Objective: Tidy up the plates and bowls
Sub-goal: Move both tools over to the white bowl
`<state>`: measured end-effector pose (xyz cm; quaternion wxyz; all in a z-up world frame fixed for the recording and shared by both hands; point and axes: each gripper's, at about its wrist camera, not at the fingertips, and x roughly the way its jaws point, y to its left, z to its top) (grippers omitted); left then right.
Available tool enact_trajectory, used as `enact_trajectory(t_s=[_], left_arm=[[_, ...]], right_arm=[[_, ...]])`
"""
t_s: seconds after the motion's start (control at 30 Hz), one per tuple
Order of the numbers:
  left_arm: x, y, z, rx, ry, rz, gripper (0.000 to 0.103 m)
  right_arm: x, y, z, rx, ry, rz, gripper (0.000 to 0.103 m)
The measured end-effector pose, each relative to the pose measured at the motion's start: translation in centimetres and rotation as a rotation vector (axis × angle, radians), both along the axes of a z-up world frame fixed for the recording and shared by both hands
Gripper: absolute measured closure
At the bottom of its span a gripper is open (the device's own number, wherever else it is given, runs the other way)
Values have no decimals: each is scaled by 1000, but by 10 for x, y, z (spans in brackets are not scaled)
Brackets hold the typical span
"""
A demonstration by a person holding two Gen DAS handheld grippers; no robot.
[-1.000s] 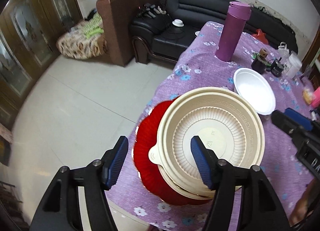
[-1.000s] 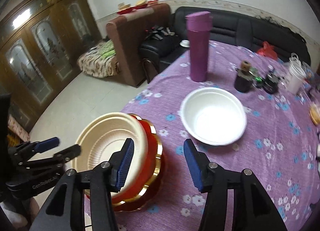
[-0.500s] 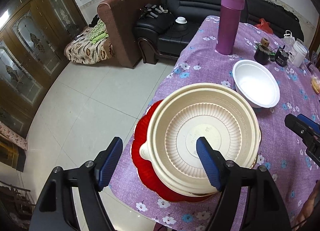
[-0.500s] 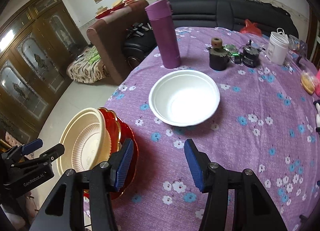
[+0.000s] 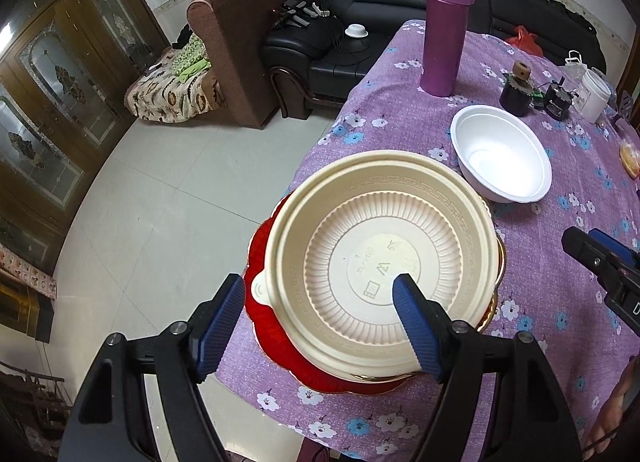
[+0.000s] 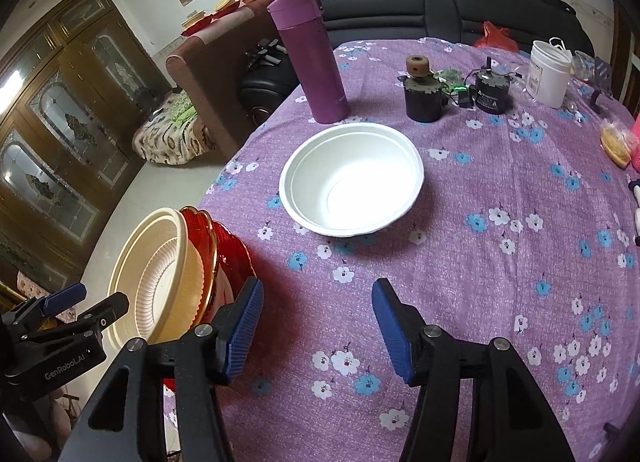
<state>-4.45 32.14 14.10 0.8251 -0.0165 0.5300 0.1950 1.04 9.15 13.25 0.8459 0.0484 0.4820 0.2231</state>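
A cream ribbed bowl (image 5: 380,258) sits stacked on a gold-rimmed plate and a red scalloped plate (image 5: 272,326) at the table's near-left edge; the stack also shows in the right wrist view (image 6: 160,278). A white bowl (image 5: 500,153) stands alone further in, also in the right wrist view (image 6: 352,177). My left gripper (image 5: 320,318) is open and empty, above the near rim of the cream bowl. My right gripper (image 6: 316,326) is open and empty, above the purple cloth to the right of the stack, short of the white bowl.
A tall purple flask (image 6: 308,57) stands behind the white bowl. Two small dark motors (image 6: 424,97), a white tub (image 6: 550,73) and snacks (image 6: 616,141) lie at the back right. The table edge (image 5: 320,141) drops to tiled floor on the left; sofas stand beyond.
My left gripper has drawn back and up from the cream bowl, still open. My right gripper has swung right and forward, so the white bowl sits nearer its centre.
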Motion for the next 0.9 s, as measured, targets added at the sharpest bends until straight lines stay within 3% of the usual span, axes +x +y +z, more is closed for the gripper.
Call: enact_trajectory(t_s=[0.63,0.9], left_arm=[[8,-1,-6,-26,27,-11,27],[6,5,-1,-54,4,-5,27]], right_arm=[[10,-5,-11,-1,46,-23,40],[59,-26,-20,-12,63,-149,40]])
